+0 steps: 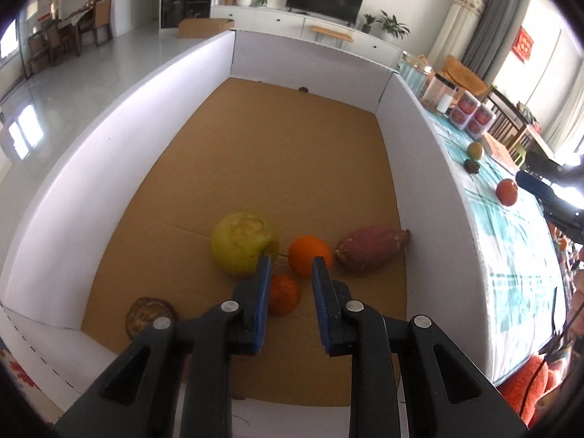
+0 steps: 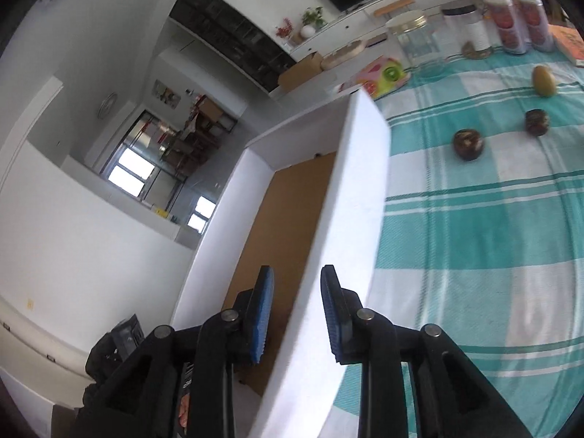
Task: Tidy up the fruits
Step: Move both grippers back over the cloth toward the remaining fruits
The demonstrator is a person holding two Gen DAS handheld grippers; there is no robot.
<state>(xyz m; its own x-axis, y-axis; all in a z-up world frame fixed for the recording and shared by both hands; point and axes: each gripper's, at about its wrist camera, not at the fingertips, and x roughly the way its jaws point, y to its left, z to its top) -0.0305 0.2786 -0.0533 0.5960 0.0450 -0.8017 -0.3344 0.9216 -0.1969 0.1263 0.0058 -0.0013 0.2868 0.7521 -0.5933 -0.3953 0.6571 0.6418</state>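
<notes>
the left gripper [image 1: 290,266] hangs over a white-walled box [image 1: 109,138] with a cardboard floor, its blue-padded fingers [image 1: 263,284] parted and holding nothing. just under them, at six o'clock, lies a small tangerine [image 1: 284,294]; a flat brown dried fruit [image 1: 148,315] sits at seven o'clock. a little farther lie a yellow-green pomelo [image 1: 242,242] at eleven, an orange [image 1: 308,253] at one and a sweet potato [image 1: 370,248] at two, near the right wall. the right gripper [image 2: 296,283] hovers above that wall's top edge, fingers apart and empty. beyond, on the teal checked tablecloth [image 2: 474,237], rest two dark round fruits [image 2: 469,144] and, farthest, a mango [image 2: 544,80].
</notes>
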